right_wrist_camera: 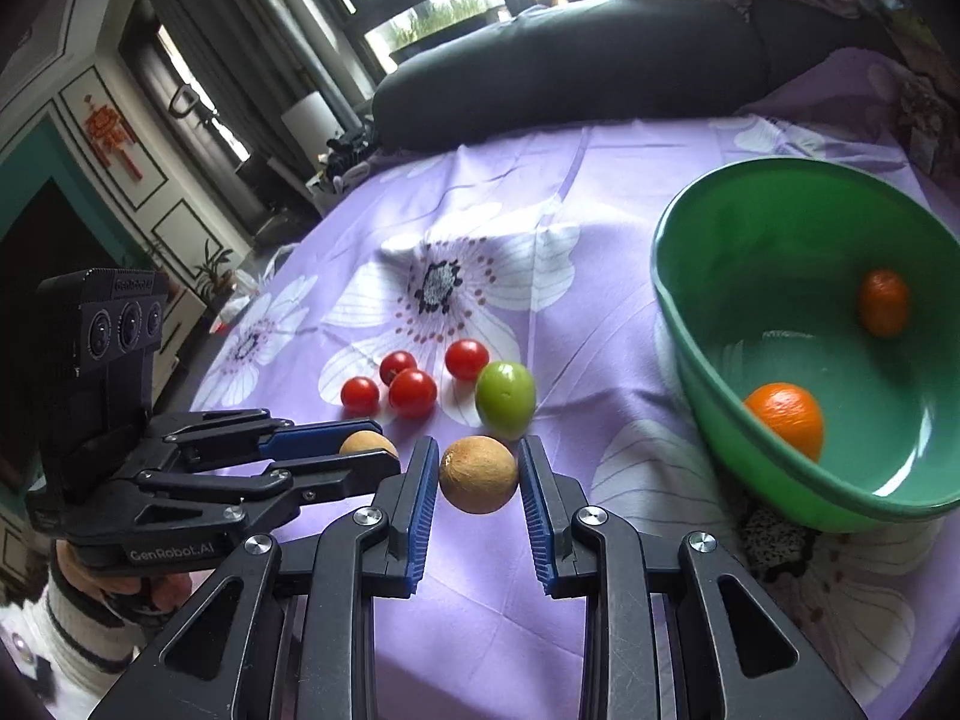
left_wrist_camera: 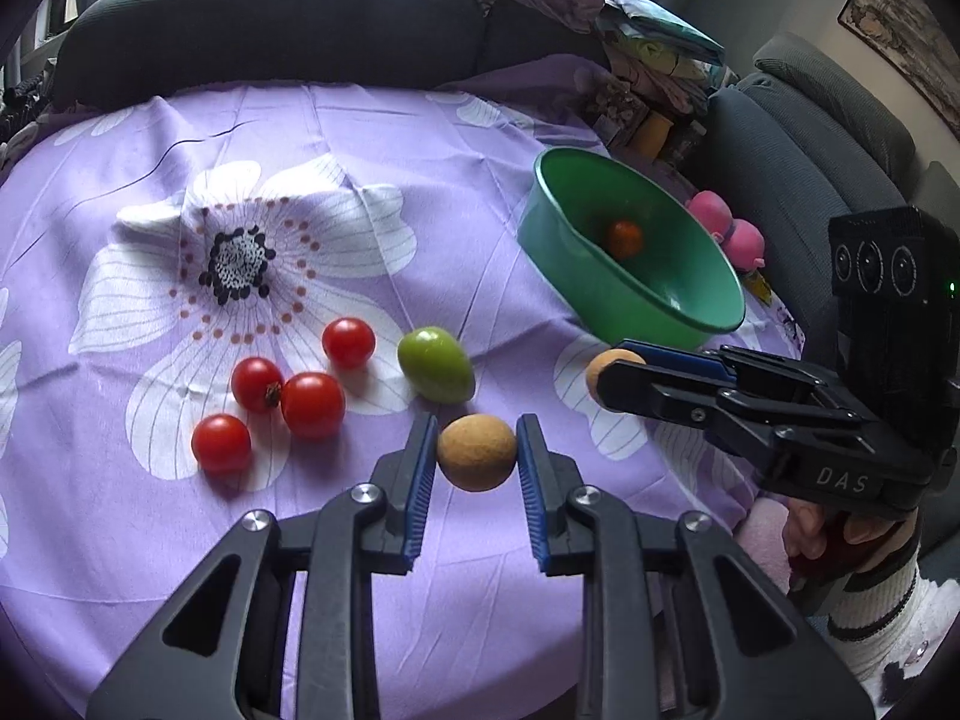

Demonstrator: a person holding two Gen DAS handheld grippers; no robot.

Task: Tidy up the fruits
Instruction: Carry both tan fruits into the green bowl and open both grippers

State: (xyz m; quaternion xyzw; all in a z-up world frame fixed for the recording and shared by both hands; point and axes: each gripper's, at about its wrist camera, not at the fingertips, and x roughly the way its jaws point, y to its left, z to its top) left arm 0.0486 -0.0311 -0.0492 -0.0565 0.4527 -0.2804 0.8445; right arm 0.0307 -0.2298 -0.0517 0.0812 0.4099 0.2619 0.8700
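My left gripper (left_wrist_camera: 478, 435) is shut on a round tan fruit (left_wrist_camera: 477, 452), held just above the purple floral cloth (left_wrist_camera: 360, 132). My right gripper (right_wrist_camera: 478, 453) is shut on a second tan fruit (right_wrist_camera: 478, 474). Each gripper shows in the other's view, the right gripper (left_wrist_camera: 618, 369) with its tan fruit (left_wrist_camera: 603, 363) and the left gripper (right_wrist_camera: 384, 444) with its own (right_wrist_camera: 363, 441). Several red cherry tomatoes (left_wrist_camera: 312, 405) and a green fruit (left_wrist_camera: 436, 363) lie on the cloth. A green bowl (right_wrist_camera: 660, 276) at the right holds two orange fruits (right_wrist_camera: 786, 417).
Dark sofa cushions (left_wrist_camera: 270, 18) run along the far side of the cloth. Pink toys (left_wrist_camera: 729, 228) and a pile of fabric and clutter (left_wrist_camera: 648, 78) sit behind the bowl (left_wrist_camera: 540, 192). A hand and striped sleeve (left_wrist_camera: 870, 576) grip the right tool.
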